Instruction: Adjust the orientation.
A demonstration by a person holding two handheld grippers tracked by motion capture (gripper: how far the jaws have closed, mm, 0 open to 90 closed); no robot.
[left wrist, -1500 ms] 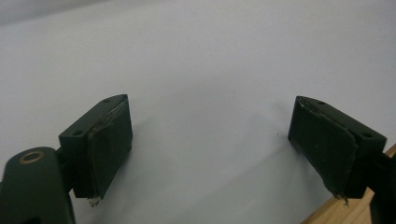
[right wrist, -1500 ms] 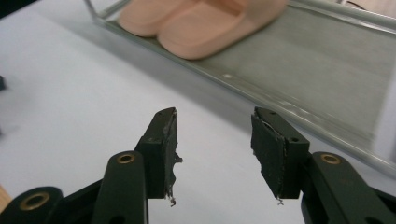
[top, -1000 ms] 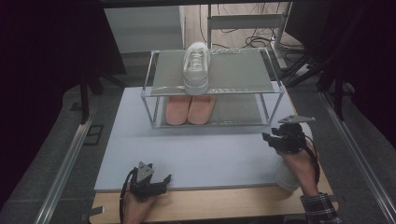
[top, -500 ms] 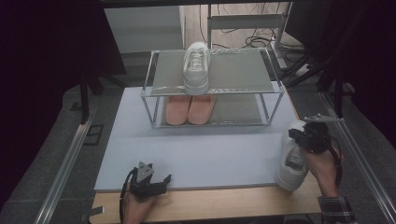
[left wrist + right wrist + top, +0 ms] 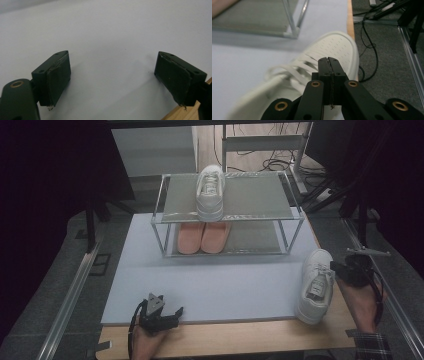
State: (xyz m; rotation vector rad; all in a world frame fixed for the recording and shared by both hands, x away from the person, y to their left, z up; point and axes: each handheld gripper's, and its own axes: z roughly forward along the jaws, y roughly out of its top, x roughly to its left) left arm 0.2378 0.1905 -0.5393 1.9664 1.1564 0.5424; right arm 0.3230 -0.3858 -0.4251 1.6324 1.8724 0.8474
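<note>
Dark surroundings and cable-strewn grey flooring frame the surface, a pale sheet laid over a wooden top whose bare edge is seen along the near side.

At the right edge, the right tongs are seen pressed fully together with nothing between the jaws; they have just been closing. In the right gripper view, the right tongs are pointed over the laces of the white sneaker, whether touching it cannot be told. From above, the white sneaker is found near the right near corner of the surface, its toe turned toward the far edge and its heel over the wooden strip, with the tongs just beside its right flank.

At the near edge, left of centre, the left tongs are held low; in the left gripper view, the left tongs are spread wide over bare pale sheet, nothing gripped.

Toward the far edge, a two-tier metal rack is set. A second white sneaker is placed on its upper shelf, and a pair of orange-pink slippers on the lower shelf. The rack's right front leg stands beyond the sneaker's toe.
</note>
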